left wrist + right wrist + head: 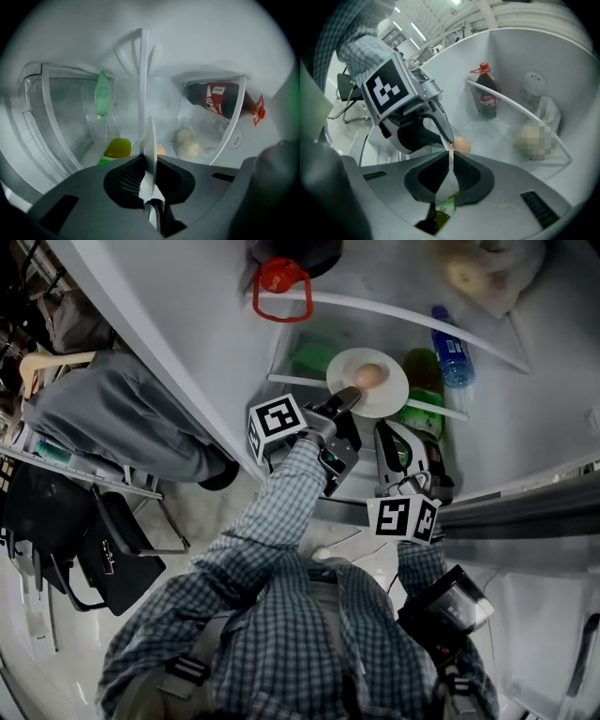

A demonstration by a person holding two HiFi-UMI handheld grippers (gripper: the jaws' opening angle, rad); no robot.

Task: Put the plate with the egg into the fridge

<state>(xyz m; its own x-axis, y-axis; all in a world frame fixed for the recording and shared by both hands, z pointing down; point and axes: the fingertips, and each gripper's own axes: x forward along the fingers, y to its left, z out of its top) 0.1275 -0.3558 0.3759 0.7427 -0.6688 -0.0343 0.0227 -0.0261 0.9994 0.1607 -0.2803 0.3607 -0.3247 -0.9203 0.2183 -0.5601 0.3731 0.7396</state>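
Note:
A white plate (389,381) carrying a brown egg (368,377) hangs level inside the open fridge, above a shelf. My left gripper (349,397) is shut on the plate's near left rim. My right gripper (389,427) is shut on its near right rim. In the left gripper view the plate (150,140) stands edge-on between the jaws, with the egg (161,149) just beyond. The right gripper view shows the plate's rim (450,173) pinched between its jaws. There the egg (461,145) sits beside the left gripper (440,136).
Fridge shelves hold a cola bottle (218,99), green packs (309,360), a blue-capped bottle (452,357) and a bagged food item (478,273). A white shelf rail (375,310) runs above the plate. An office chair (112,549) stands on the floor at the left.

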